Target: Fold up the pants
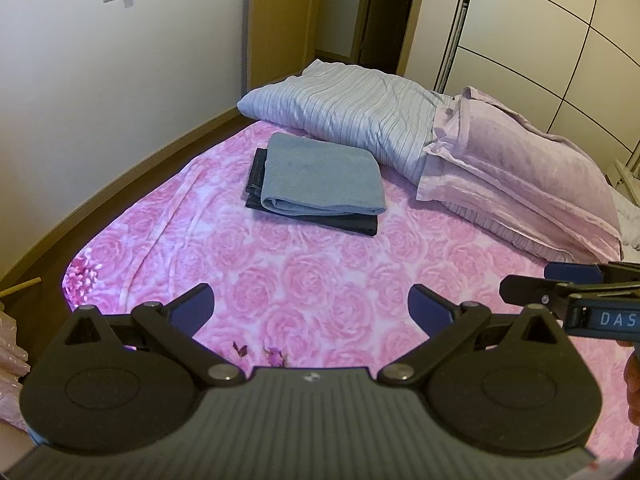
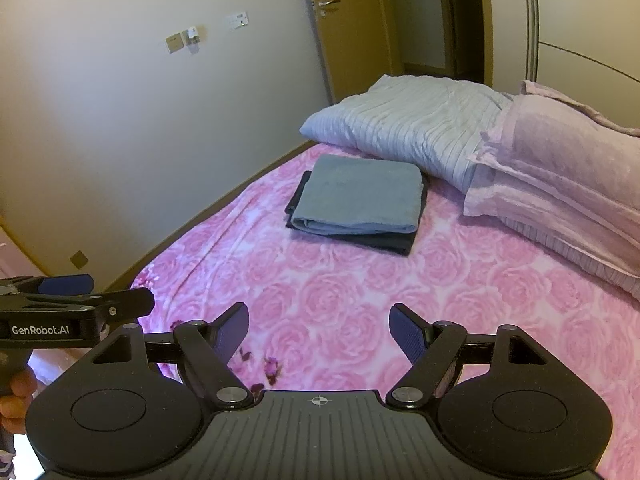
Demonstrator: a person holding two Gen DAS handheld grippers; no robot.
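Note:
Folded grey-blue pants (image 1: 320,178) (image 2: 360,196) lie on top of a folded dark garment (image 1: 344,222) (image 2: 384,242) on the pink rose-print bed sheet (image 1: 320,280) (image 2: 340,292), just in front of the pillows. My left gripper (image 1: 310,308) hangs open over bare sheet, well short of the stack, holding nothing. My right gripper (image 2: 318,332) is also open and empty, a similar distance from the stack. The left wrist view shows the right gripper's side at its right edge, and the left gripper's side appears at the left edge of the right wrist view.
A striped grey pillow (image 1: 344,108) (image 2: 412,124) and a lilac pillow (image 1: 520,168) (image 2: 560,176) lie behind the stack. A cream wall and a wooden door (image 1: 276,20) stand to the left, wardrobe panels (image 1: 540,40) to the right. The bed's left edge drops to a dark floor (image 1: 100,208).

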